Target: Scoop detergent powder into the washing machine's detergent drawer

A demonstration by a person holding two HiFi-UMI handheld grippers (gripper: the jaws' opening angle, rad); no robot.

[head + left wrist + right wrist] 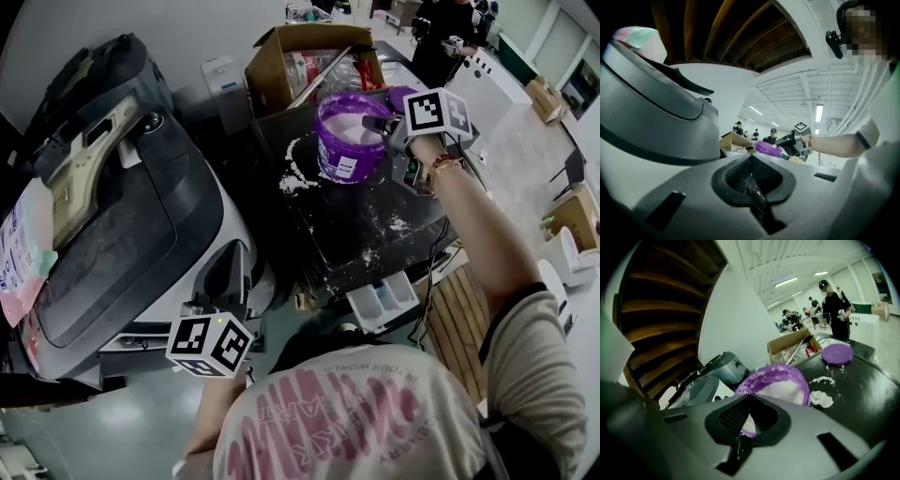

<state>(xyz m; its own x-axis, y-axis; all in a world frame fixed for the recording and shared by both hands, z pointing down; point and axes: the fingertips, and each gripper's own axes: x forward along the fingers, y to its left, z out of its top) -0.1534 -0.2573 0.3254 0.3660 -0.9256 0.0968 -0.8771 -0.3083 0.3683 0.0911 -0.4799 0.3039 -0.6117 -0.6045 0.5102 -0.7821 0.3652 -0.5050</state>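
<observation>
A purple tub point(349, 136) of white detergent powder stands on the black tabletop point(375, 234). My right gripper point(377, 125) is shut and hangs over the tub's right rim, pointing down into it. In the right gripper view the tub point(780, 383) shows just past the closed jaws point(749, 400), and I see nothing held between them. The white detergent drawer point(382, 300) sticks out open below the table's front edge. My left gripper point(225, 281) is shut and empty, low beside the washing machine point(141, 206), well away from the tub point(768, 148).
Spilled powder point(298, 178) lies left of the tub, and a lump point(821, 399) lies on its other side. The tub's purple lid point(836, 354) rests farther back. A cardboard box point(309, 56) stands behind. People stand in the background.
</observation>
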